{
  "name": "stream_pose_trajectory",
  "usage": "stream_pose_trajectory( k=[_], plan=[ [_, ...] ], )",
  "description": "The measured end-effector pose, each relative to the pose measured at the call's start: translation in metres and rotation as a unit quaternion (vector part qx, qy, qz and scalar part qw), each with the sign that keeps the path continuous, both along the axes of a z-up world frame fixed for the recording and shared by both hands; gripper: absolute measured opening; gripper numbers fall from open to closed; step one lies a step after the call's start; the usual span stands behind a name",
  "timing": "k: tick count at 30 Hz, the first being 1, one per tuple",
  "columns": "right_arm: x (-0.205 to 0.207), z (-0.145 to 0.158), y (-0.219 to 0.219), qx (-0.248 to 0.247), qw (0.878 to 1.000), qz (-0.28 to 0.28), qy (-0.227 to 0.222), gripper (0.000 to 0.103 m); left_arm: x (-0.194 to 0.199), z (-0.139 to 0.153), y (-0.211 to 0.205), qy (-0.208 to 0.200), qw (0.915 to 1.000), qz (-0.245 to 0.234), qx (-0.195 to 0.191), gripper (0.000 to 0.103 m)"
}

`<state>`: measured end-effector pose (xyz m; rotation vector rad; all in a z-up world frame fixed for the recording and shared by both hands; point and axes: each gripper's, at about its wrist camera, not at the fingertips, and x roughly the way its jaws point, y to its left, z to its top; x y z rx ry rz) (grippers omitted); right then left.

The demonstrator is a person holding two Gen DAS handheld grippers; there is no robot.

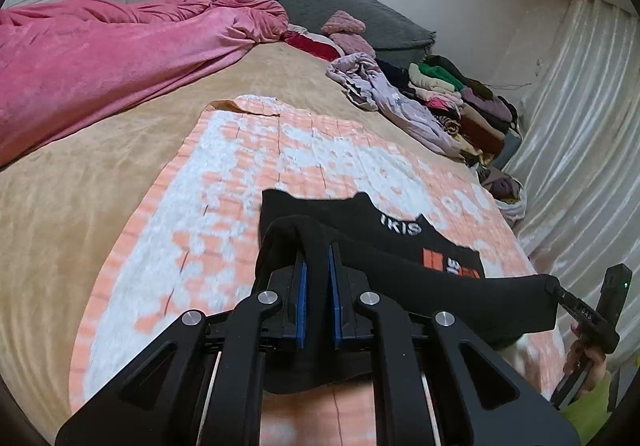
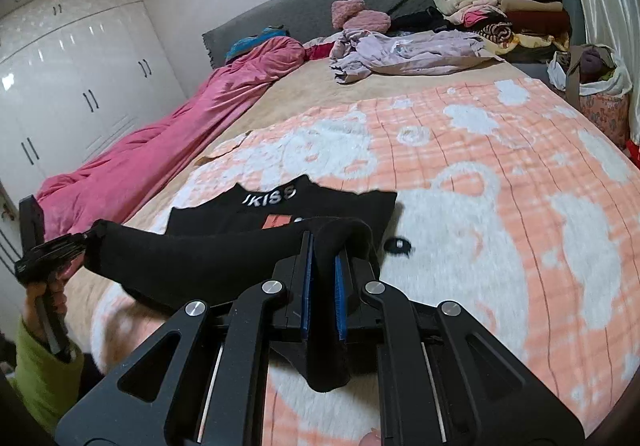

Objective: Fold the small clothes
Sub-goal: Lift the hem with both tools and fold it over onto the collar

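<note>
A small black garment (image 1: 420, 286) with white letters and an orange print lies on the orange-and-white blanket (image 1: 240, 173). Its near edge is raised off the blanket and stretched between both grippers, above the printed part. My left gripper (image 1: 318, 252) is shut on the edge's left corner, with black cloth bunched over its blue pads. The right gripper (image 1: 555, 289) shows at the far right of the left wrist view, clamped on the other corner. In the right wrist view the right gripper (image 2: 323, 246) is shut on the black garment (image 2: 200, 258), and the left gripper (image 2: 93, 234) holds the far corner.
A pink duvet (image 1: 100, 57) lies along the bed's left side below a grey headboard (image 1: 320, 1). A crumpled lilac garment (image 2: 400, 53), a stack of folded clothes (image 2: 512, 9) and a full bag (image 2: 592, 77) sit at the far right. Curtains (image 1: 580, 133) and a white wardrobe (image 2: 60, 85) border the bed.
</note>
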<state>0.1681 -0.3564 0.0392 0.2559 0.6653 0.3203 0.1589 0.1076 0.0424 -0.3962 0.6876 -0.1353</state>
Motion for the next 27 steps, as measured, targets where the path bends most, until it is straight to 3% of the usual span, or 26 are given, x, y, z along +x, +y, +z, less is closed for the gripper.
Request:
stream_pose_trajectory(
  k=[10,16,19,20,21,27],
  plan=[
    [0.065,-0.042,0.005,-0.032,0.997,-0.018,0.066,0.005,0.063,-0.037,0.0,0.042,0.9991,0.007,0.008,0.009],
    [0.072,-0.067,0.003,-0.028,0.995,-0.019,0.088,0.011,0.076,-0.074,0.0,0.062,0.9976,0.005,0.03,0.012],
    [0.065,-0.06,0.0,-0.022,0.997,-0.02,0.072,0.026,0.08,-0.079,0.003,0.067,0.9975,0.002,0.02,0.013],
    [0.064,-0.057,-0.002,-0.024,0.997,-0.026,0.066,0.042,0.08,-0.078,0.004,0.066,0.9977,0.002,0.019,0.013],
    [0.062,-0.056,-0.004,-0.024,0.997,-0.03,0.061,0.045,0.079,-0.077,0.004,0.062,0.9979,0.002,0.019,0.013],
    [0.053,-0.055,-0.015,-0.023,0.997,-0.038,0.063,0.045,0.074,-0.071,0.006,0.053,0.9985,0.002,0.011,0.014]
  ],
)
